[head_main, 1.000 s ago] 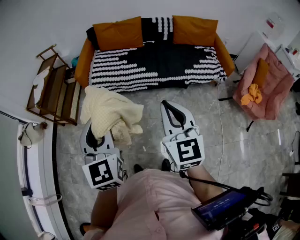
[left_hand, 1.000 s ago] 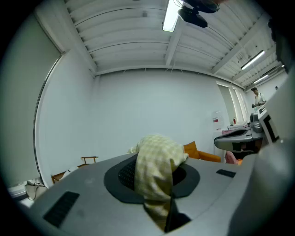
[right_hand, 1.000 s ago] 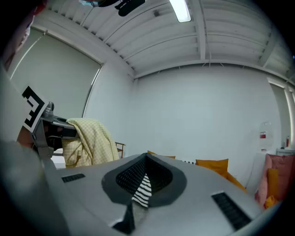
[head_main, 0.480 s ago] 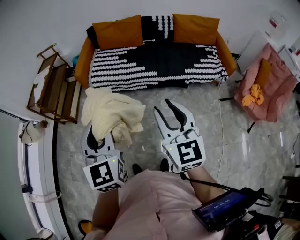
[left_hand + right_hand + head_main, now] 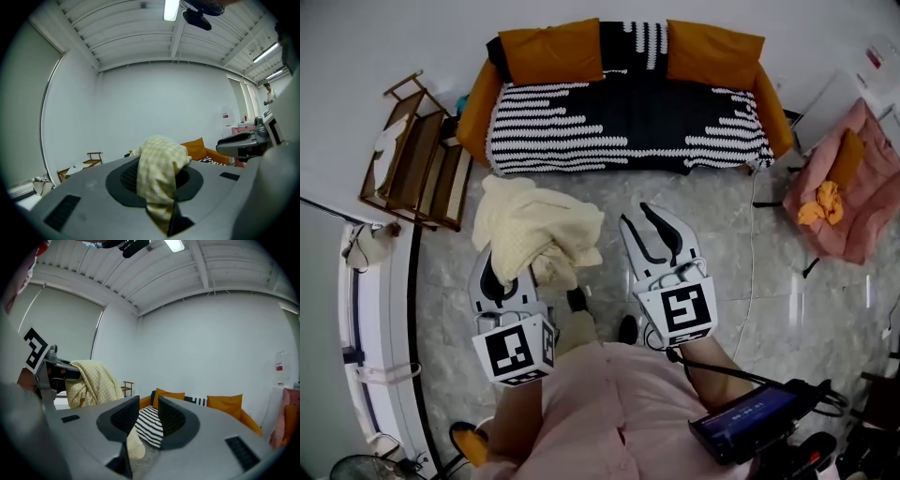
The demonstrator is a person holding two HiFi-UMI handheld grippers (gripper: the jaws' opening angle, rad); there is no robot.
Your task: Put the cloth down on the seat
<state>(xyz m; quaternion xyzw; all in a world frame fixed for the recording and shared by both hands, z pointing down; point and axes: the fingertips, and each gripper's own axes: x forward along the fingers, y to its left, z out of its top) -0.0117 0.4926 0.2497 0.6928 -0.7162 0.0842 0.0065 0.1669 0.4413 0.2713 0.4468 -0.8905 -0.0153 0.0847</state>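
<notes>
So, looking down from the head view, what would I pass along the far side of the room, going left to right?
Wooden rack → striped sofa → pink chair.

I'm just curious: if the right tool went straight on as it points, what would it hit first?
Probably the sofa: its striped seat shows between the jaws of the open right tool, with only floor before it. Depth is unclear.

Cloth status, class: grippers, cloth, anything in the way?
Left gripper shut on cloth; right gripper open, empty. Cloth bunched, held over floor, short of sofa seat. Nothing seen blocking the seat.
</notes>
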